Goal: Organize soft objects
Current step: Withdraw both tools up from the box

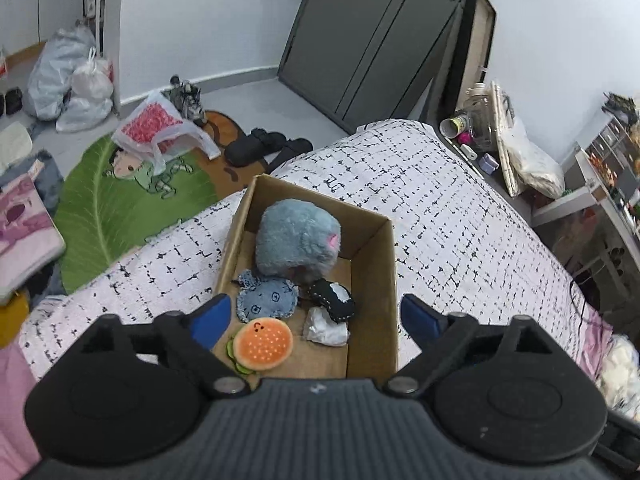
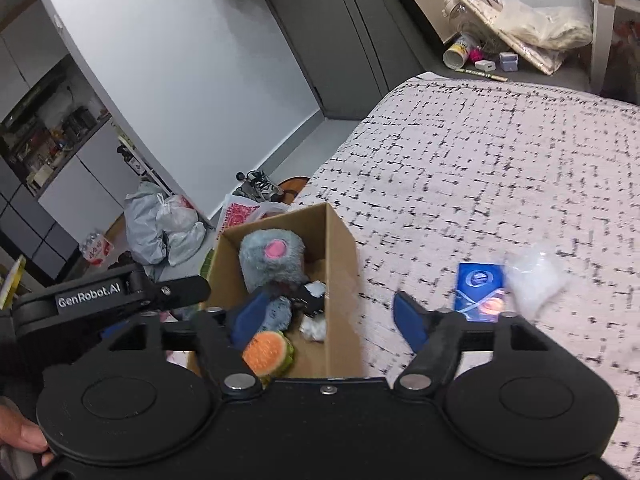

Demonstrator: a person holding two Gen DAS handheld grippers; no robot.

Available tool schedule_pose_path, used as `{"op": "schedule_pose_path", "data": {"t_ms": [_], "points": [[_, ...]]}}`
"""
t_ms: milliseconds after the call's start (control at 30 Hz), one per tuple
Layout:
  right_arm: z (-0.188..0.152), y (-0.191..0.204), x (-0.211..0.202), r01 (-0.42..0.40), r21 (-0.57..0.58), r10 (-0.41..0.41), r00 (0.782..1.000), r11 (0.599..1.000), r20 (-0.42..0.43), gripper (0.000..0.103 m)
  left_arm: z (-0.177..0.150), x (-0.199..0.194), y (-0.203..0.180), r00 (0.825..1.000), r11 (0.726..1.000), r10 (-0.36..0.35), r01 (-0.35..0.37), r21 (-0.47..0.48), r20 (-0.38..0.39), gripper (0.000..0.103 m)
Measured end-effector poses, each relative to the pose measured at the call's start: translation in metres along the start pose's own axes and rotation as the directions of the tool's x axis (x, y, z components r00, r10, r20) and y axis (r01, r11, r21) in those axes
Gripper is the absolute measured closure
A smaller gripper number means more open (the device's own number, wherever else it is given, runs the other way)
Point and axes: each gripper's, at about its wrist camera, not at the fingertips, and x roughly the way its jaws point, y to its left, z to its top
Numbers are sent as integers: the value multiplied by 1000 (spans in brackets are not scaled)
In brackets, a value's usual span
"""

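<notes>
A cardboard box stands on the bed. In it lie a grey-blue plush, a blue denim toy, a black toy, a white crumpled piece and a burger plush. My left gripper is open and empty above the box's near end. In the right wrist view the box holds the same plush and burger. My right gripper is open and empty over the box's right wall. A blue packet and a white soft bag lie on the bed to the right.
The bed has a white cover with black marks. A green leaf rug, slippers and plastic bags lie on the floor to the left. A cluttered nightstand stands behind the bed. The left gripper's body shows at the left.
</notes>
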Motion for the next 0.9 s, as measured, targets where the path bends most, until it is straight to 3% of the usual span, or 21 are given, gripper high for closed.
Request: {"op": "schedule_pose_path", "data": {"t_ms": [133,267,467,900], "points": [[-2,-9,-18,1,-10,-1,1000,1000,12,21,-10,-7,-14,999,997,45,-45,63,8,8],[1,-20,-34,-3,-9,3,1000,1000,30,14,-17,-18,-21,999,997,27,-28,70,22,5],[9,-36,-55,-2,-21,2,999,1000,44,12,-28,-31,-41,999,995,23,-26,96,38,0],[20,-72,-92,-43,-33,45,996,999,81,8,-43,-40,-79,998,996,7,-13,93,62,0]]}}
